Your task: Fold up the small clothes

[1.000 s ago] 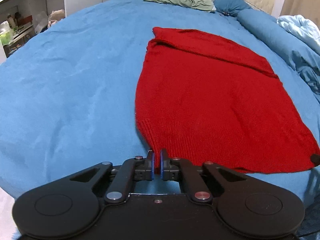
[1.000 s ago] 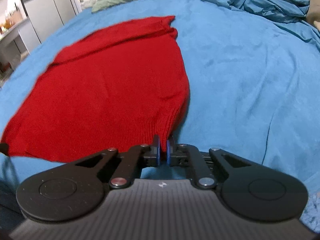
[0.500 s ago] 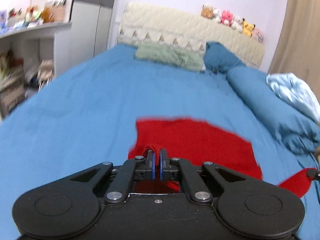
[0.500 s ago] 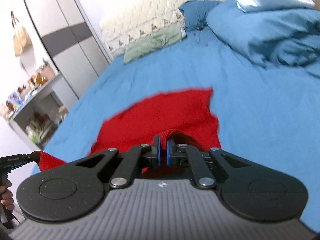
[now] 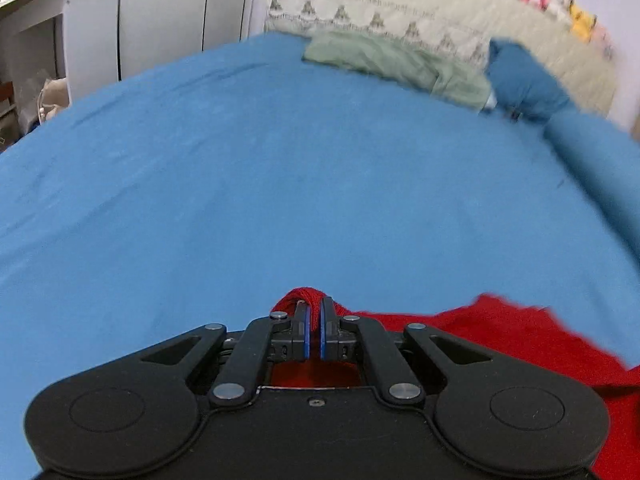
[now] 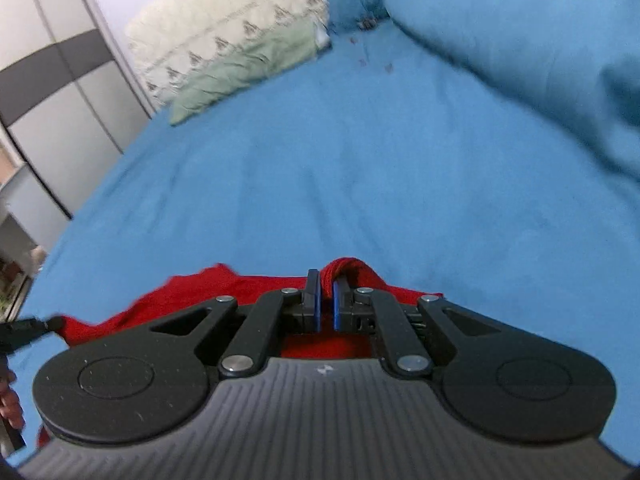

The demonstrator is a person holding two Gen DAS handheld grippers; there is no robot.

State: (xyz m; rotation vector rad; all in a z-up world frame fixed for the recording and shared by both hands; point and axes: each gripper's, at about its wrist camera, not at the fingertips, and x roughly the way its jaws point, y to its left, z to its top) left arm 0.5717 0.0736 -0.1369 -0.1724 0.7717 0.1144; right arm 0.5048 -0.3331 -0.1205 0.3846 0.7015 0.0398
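A red knitted garment point(image 5: 512, 332) is doubled over itself on the blue bed sheet point(image 5: 280, 184). My left gripper point(image 5: 315, 308) is shut on the garment's left bottom corner, and red knit bunches over its blue pads. My right gripper point(image 6: 326, 280) is shut on the garment's right bottom corner point(image 6: 352, 270), held above the red fabric point(image 6: 192, 300) that lies lower left in that view. The tip of the left gripper point(image 6: 38, 326) shows at the right wrist view's left edge, with a person's hand point(image 6: 10, 404) below it. Most of the garment is hidden under the gripper bodies.
A green pillow point(image 5: 396, 62) and a dark blue pillow point(image 5: 520, 80) lie at the head of the bed against a cream headboard point(image 5: 440, 16). A rolled blue duvet point(image 6: 540, 52) runs along the right side. A wardrobe point(image 5: 180, 8) and shelves point(image 5: 36, 40) stand left.
Both grippers have carried the garment's bottom corners fast toward the head of the bed, folding the hem over the body. The flat red garment ahead has shrunk to a strip beneath the grippers.
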